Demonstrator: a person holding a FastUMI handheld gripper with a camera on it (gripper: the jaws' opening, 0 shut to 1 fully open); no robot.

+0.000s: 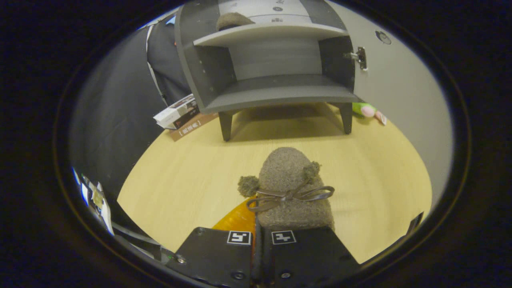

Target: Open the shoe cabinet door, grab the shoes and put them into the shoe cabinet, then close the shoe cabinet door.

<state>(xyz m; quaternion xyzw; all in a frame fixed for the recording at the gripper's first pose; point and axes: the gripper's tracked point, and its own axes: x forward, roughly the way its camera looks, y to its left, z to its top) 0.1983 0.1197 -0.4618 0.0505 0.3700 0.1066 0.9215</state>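
With door (400, 80) swung open, cabinet (276, 64) stands well beyond; aim for bare lower shelf (280, 93). Worktop (192, 176) below. Shoe (294, 192) pokes just ahead of tongs (259, 240), seemingly clamped on its heel; keep level, toe first.

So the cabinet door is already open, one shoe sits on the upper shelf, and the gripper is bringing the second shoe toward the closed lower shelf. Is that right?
Not quite. In the gripper view the lower shelf is open and bare, not closed. The rest holds: the cabinet door is swung open, one shoe sits on the upper shelf, and the gripper holds the second shoe between its fingers.
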